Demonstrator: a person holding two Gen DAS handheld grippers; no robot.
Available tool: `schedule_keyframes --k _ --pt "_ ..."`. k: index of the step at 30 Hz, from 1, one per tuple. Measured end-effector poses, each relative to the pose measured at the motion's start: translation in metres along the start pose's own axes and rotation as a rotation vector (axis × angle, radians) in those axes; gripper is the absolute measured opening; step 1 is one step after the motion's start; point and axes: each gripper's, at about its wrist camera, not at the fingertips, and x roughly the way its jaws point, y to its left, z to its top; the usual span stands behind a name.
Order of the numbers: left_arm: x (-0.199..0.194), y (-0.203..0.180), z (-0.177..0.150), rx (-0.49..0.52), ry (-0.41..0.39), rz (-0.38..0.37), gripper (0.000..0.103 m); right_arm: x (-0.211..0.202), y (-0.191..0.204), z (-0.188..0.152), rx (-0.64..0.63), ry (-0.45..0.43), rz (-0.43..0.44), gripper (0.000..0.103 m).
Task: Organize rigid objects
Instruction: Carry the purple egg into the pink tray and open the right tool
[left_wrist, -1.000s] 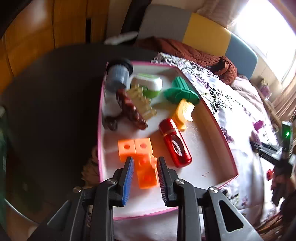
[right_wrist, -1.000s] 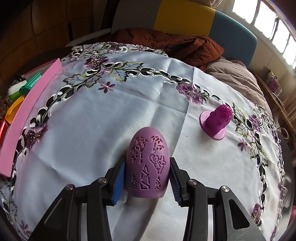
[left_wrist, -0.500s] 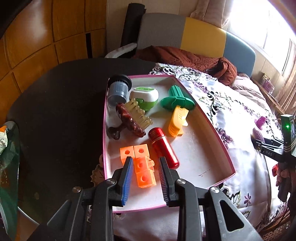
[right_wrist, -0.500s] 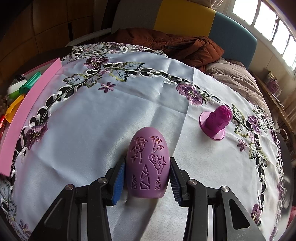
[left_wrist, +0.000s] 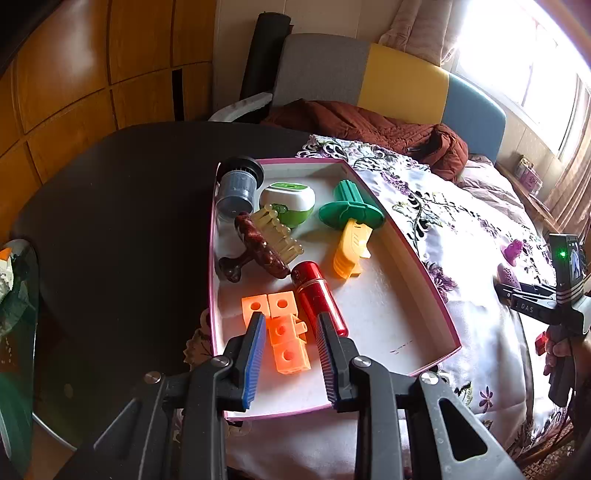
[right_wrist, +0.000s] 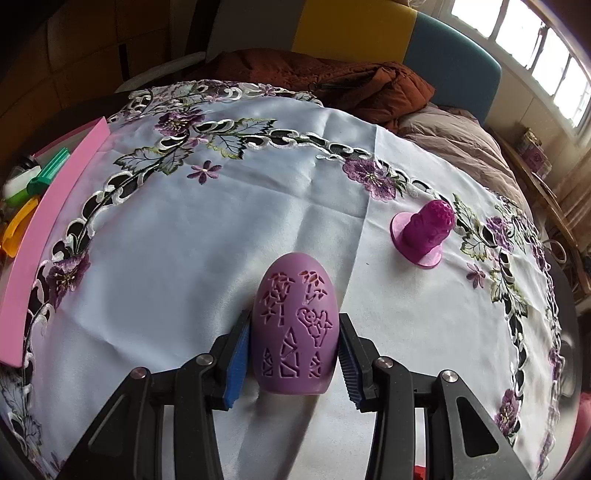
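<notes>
My left gripper (left_wrist: 291, 325) is open above the near end of the pink-rimmed box (left_wrist: 424, 273), over the orange blocks (left_wrist: 282, 332) lying inside. The box also holds a red cylinder (left_wrist: 319, 297), a yellow comb (left_wrist: 351, 251), a green stand (left_wrist: 351, 210), a green-white case (left_wrist: 290, 199), a brown brush (left_wrist: 258, 247) and a grey cup (left_wrist: 238, 186). My right gripper (right_wrist: 293, 332) is closed on a purple egg-shaped shell (right_wrist: 295, 325) that rests on the tablecloth. A magenta figurine (right_wrist: 424, 230) stands to its far right.
The embroidered white tablecloth (right_wrist: 221, 240) covers the round table. The box's pink wall (right_wrist: 48, 236) runs along the left of the right wrist view. A brown jacket (right_wrist: 332, 85) lies at the table's far edge. A dark table (left_wrist: 110, 206) lies left of the box.
My left gripper has drawn back and up from the orange blocks, so more of the box and room shows. The right gripper and purple egg have stayed still.
</notes>
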Motion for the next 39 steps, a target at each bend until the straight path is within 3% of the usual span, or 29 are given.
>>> schedule_keyframes --k 2,6,14,21,28,34,39 --pt "-0.001 0.002 0.0 -0.007 -0.003 -0.005 0.027 -0.002 0.001 0.002 0.019 0.019 0.0 0.044" --pt "-0.002 0.006 0.0 -0.021 -0.01 -0.011 0.027 -0.012 0.013 0.001 0.027 0.033 0.081 0.044" --pt "-0.001 0.017 -0.002 -0.052 -0.008 -0.016 0.027 -0.034 0.058 -0.001 -0.013 0.004 0.177 0.044" --pt "-0.005 0.028 -0.002 -0.087 -0.025 -0.004 0.027 -0.07 0.091 0.008 -0.033 -0.087 0.271 0.044" --pt "-0.006 0.04 -0.001 -0.114 -0.034 0.012 0.027 -0.097 0.151 0.019 -0.12 -0.139 0.388 0.044" --pt "-0.007 0.047 0.0 -0.128 -0.039 0.02 0.028 -0.093 0.204 0.017 -0.212 -0.105 0.437 0.044" --pt "-0.005 0.048 -0.001 -0.126 -0.032 0.02 0.027 -0.064 0.231 0.012 -0.251 -0.03 0.399 0.044"
